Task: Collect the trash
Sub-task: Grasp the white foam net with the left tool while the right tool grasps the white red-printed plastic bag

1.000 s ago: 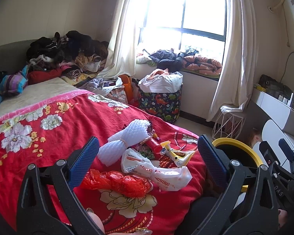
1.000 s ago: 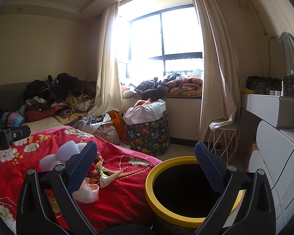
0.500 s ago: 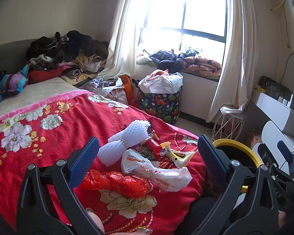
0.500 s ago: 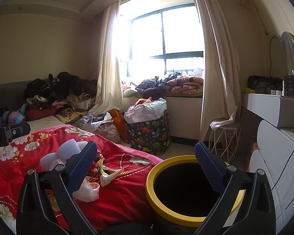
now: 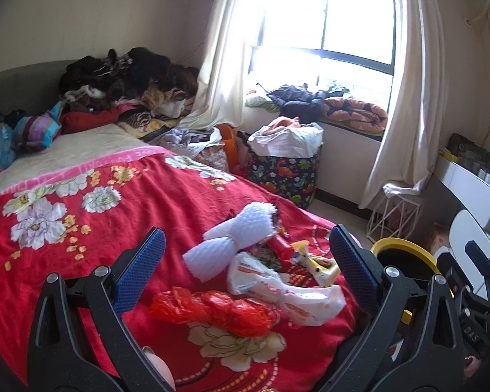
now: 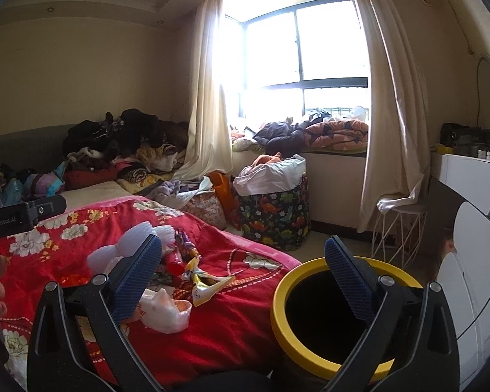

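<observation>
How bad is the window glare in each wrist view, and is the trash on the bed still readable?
Left wrist view: the window is blown out white, yet the red bag and white bag on the blanket are sharp. Right wrist view: similar glare, a dimmer room, the bin interior pure black; fisheye bends both edges.

Daylight floods through the window, blowing its panes out to white glare. Both views curve strongly at the edges, with dark vignetted corners; walls away from the glass look dimmer.
</observation>
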`<action>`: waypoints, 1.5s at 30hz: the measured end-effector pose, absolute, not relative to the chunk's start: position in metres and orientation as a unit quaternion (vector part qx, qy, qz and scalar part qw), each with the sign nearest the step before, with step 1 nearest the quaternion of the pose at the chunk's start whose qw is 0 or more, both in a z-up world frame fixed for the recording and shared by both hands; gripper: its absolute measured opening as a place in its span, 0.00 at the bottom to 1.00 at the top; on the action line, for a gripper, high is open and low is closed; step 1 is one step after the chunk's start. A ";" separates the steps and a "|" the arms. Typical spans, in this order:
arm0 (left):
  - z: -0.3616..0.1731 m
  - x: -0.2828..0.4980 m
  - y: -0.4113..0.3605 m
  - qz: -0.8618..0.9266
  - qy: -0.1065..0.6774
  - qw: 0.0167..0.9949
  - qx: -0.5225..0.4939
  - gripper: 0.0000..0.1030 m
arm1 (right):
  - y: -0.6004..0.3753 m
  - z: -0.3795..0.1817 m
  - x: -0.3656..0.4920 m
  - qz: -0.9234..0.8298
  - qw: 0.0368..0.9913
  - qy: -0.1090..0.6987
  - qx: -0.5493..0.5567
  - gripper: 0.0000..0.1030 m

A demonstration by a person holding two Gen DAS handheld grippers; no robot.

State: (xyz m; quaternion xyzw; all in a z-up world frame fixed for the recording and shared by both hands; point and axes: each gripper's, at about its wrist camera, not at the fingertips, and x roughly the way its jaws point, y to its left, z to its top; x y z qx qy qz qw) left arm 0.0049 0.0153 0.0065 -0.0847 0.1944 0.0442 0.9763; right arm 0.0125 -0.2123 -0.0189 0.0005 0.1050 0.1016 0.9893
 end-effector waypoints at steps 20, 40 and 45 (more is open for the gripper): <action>-0.017 0.056 0.104 0.044 0.237 0.961 -0.134 0.89 | -0.103 -0.034 0.072 0.319 0.914 0.233 -0.095 0.94; -0.087 0.125 0.093 -0.068 0.382 0.911 -0.137 0.58 | -0.092 -0.101 0.112 0.311 0.851 0.377 -0.192 0.67; -0.091 0.127 0.087 -0.070 0.395 0.905 -0.140 0.29 | -0.101 -0.104 0.117 0.315 0.850 0.389 -0.163 0.48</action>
